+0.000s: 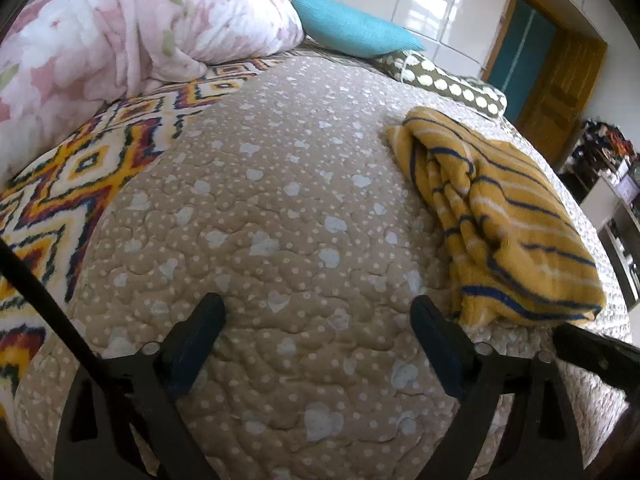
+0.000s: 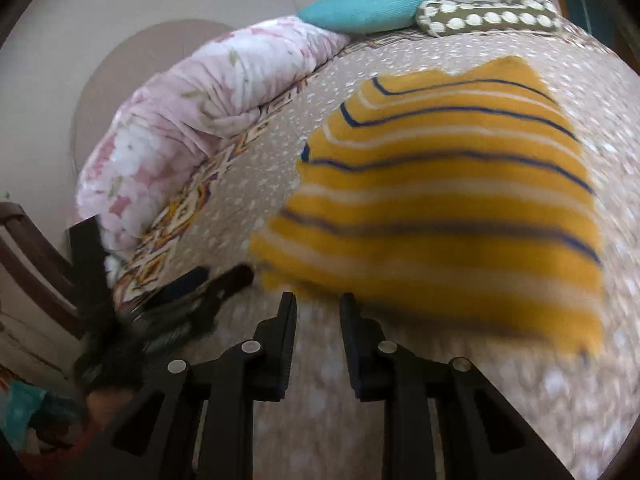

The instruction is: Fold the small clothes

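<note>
A mustard-yellow garment with blue and white stripes (image 1: 504,220) lies folded on the beige quilted bed, at the right of the left wrist view. It fills the centre right of the right wrist view (image 2: 448,200), blurred. My left gripper (image 1: 318,308) is open and empty, low over the bare quilt, left of the garment. My right gripper (image 2: 318,304) is above the bed just short of the garment's near edge, jaws narrowly apart with nothing between them. The left gripper also shows in the right wrist view (image 2: 208,280), at the left.
A pink floral duvet (image 1: 120,40) lies bundled at the bed's far left, on a zigzag patterned blanket (image 1: 80,168). A teal pillow (image 1: 352,24) and a dotted olive pillow (image 1: 440,76) sit at the head. A wooden door (image 1: 560,92) and cluttered shelves stand at the right.
</note>
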The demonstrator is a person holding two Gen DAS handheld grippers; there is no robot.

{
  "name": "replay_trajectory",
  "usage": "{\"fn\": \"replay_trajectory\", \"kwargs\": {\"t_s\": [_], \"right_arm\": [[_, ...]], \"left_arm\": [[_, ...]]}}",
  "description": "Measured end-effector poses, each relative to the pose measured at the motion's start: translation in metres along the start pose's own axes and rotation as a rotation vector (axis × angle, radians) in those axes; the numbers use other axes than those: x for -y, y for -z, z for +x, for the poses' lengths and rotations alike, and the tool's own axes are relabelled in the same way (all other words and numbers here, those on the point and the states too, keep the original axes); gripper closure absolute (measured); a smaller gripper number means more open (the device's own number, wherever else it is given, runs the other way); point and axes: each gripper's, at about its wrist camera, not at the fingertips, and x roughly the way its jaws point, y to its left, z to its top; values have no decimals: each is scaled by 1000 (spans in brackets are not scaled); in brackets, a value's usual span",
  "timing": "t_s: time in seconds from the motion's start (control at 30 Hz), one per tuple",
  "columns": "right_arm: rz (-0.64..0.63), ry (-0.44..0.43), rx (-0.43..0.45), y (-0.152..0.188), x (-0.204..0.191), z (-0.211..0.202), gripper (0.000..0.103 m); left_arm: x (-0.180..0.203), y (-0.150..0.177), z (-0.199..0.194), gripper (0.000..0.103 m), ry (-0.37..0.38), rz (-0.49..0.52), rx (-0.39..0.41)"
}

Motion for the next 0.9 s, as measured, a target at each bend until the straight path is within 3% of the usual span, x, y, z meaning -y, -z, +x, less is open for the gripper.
{"fn": "replay_trajectory", "kwargs": {"t_s": [0.07,0.13,0.2,0.33,0.47,0.67,0.77,0.9], "right_arm": [[-23,58,21,15,2,-15,71],[-51,152,45,33,8,-34,70],[-25,191,65,49,19,-51,70],[109,205,126,78,49,-87,67],[168,259,169,89,64,-116,64],[152,307,242,94,60,-152,56],[119,324,250,98,51,-157,56],[83,322,234,90,35,-154,56]], "left_arm": [[7,-2,5,0,-8,45,-38],[17,-3,12,0,-67,109,-80],[26,-3,17,0,-118,166,-107],[25,-5,11,1,-142,108,-116],[43,6,-39,1,-141,33,10],[86,24,-139,1,-285,136,309],[93,26,-171,1,-267,159,361],[89,31,-193,1,-185,118,347]]}}
